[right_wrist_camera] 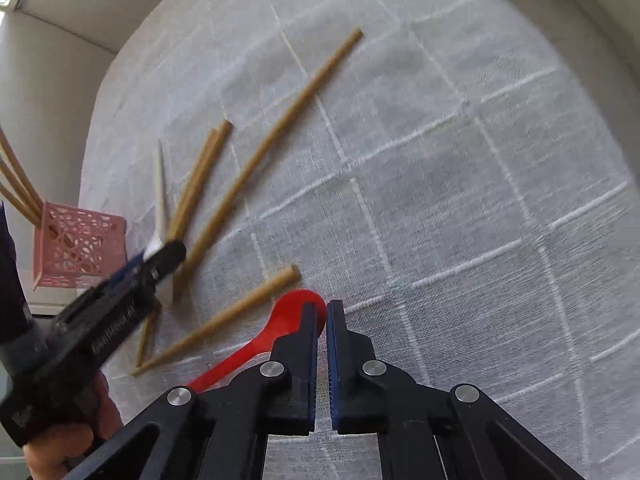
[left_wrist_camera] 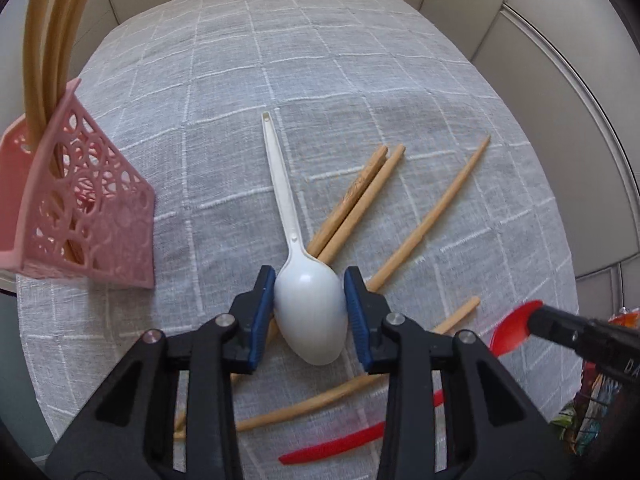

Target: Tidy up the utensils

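White plastic: the white spoon (left_wrist_camera: 310,312) has its bowl squeezed between the blue pads of the left gripper (left_wrist_camera: 309,312). So this gripper is closed on the spoon. The spoon is long and thin. Its handle points straight away from the gripper, toward the far edge of the table (left_wrist_camera: 400,60), and the bowl is the near end. I cannot tell if the spoon is lifted or lying on the cloth.

The pink basket (left_wrist_camera: 88,208) stands near the left edge of the table, to the left of the spoon. Some chopsticks already stand in it. The left gripper is the nearer one to the basket. I think the spoon must swing left and tip up so it can drop in.

The red spoon (right_wrist_camera: 280,332) is pinched by the right gripper (right_wrist_camera: 322,312), which is closed on its bowl. Its handle points back and left, toward the near edge.

More loose chopsticks (left_wrist_camera: 360,200) lie on the cloth, fanned out behind and beside the white spoon. A red strip (left_wrist_camera: 332,444) lies near the near edge.
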Demonstrator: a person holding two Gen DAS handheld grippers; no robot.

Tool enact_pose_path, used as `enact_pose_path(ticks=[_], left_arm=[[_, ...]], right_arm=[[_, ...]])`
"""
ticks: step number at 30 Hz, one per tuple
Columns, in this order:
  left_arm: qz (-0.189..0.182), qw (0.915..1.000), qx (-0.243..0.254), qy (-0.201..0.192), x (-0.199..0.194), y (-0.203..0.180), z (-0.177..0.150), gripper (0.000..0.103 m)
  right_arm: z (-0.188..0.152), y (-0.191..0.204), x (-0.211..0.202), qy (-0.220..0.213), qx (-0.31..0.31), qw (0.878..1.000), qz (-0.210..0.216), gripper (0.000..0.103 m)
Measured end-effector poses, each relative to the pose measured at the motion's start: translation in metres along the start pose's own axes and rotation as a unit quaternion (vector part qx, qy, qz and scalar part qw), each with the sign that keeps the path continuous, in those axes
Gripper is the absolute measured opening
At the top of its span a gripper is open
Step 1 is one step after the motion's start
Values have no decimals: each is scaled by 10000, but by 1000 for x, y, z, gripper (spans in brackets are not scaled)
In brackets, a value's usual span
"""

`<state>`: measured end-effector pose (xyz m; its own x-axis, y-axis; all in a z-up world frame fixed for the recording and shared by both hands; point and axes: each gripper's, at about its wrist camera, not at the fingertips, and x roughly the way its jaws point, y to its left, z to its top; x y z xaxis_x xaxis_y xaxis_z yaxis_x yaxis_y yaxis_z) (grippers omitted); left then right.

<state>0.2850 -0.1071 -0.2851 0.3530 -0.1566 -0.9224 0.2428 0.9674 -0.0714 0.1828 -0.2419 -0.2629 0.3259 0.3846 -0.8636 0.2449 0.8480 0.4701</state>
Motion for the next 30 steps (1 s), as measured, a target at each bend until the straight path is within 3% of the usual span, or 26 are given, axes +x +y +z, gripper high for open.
enact_pose_path(ticks=[8,17,21,26,28,30], left_arm=[[-475,9986,231,-24,-35,-3,-16,37],[-1198,9904,166,675,-47,-3,-62,38],[-927,9929,353,651,-50,-3,-64,39],[-791,9959,151,400,-44,2,-43,39],[-696,9970,60,343,-35,1,-33,39],[-645,9974,-74,324,-24,0,-24,39]], right_arm=[[-8,3,-40,-448,-233,9987,22,2],[-12,6,-76,-975,-375,9945,37,2],[-15,4,-74,-922,-364,9951,-21,2],[-12,-9,-61,-583,-126,9982,11,7],[-12,-14,-54,-393,51,9992,60,10],[-11,-20,-46,-197,224,9995,106,19]])
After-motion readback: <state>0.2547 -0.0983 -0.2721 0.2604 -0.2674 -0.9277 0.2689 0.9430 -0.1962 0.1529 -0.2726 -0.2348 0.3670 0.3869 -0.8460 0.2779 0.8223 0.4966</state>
